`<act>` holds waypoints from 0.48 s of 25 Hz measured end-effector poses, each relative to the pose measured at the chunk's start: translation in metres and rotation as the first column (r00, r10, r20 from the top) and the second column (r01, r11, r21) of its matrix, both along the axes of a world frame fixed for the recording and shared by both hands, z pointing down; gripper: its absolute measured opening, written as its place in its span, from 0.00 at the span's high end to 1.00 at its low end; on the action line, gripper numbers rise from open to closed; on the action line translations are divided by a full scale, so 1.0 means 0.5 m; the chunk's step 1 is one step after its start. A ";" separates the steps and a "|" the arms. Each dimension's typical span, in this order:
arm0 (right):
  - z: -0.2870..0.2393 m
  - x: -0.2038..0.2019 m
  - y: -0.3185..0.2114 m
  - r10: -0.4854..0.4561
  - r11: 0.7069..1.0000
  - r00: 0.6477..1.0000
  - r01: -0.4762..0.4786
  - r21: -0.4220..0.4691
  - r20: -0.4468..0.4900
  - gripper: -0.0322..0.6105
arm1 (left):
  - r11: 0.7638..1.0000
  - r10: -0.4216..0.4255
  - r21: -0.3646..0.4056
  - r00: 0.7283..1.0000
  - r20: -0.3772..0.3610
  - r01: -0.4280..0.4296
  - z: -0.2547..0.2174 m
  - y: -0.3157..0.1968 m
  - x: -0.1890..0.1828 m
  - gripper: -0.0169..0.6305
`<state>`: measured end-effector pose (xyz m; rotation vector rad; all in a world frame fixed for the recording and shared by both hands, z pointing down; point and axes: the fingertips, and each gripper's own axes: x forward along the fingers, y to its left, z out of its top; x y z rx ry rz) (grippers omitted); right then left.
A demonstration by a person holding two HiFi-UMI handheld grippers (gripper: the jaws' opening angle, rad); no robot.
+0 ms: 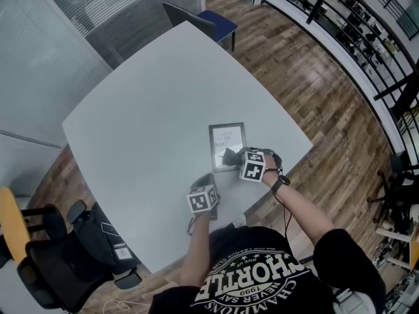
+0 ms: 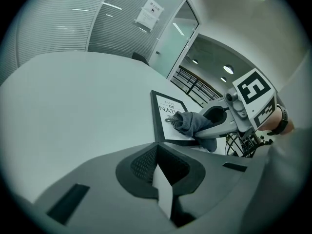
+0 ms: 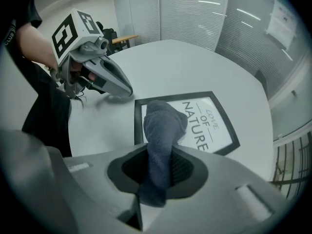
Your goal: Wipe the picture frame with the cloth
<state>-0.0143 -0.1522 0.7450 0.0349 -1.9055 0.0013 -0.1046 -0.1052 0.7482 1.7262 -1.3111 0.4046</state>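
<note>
A black picture frame (image 1: 227, 138) with a white print lies flat on the table near its front edge, also seen in the left gripper view as the frame (image 2: 161, 115) and in the right gripper view as the frame (image 3: 214, 126). My right gripper (image 1: 234, 156) is shut on a grey cloth (image 3: 162, 126), and the cloth's end rests on the frame's near-left part. From the left gripper view, the cloth (image 2: 191, 123) sits bunched on the glass. My left gripper (image 1: 208, 178) hovers just short of the frame's near corner, jaws shut with nothing in them (image 2: 159, 168).
The white table (image 1: 150, 110) spreads wide to the left and far side. A blue chair (image 1: 208, 22) stands at the far edge, and black office chairs (image 1: 59, 241) at the near left. Wooden floor lies right of the table's edge (image 1: 298, 156).
</note>
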 end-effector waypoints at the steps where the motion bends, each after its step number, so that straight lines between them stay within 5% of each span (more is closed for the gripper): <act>1: 0.000 0.013 -0.003 0.022 1.000 1.000 -0.022 0.000 0.007 0.83 | 1.000 0.006 -0.002 1.000 0.001 -0.006 0.000 0.000 0.004 0.97; 6: 0.000 0.038 -0.007 0.117 0.993 0.991 -0.115 -0.028 0.058 0.83 | 1.000 0.021 0.000 1.000 0.000 -0.021 -0.008 0.004 0.022 0.97; 12: -0.028 -0.010 0.018 0.036 0.999 0.998 -0.036 -0.008 0.060 0.83 | 1.000 -0.018 0.018 1.000 0.005 0.018 -0.023 0.003 -0.005 0.97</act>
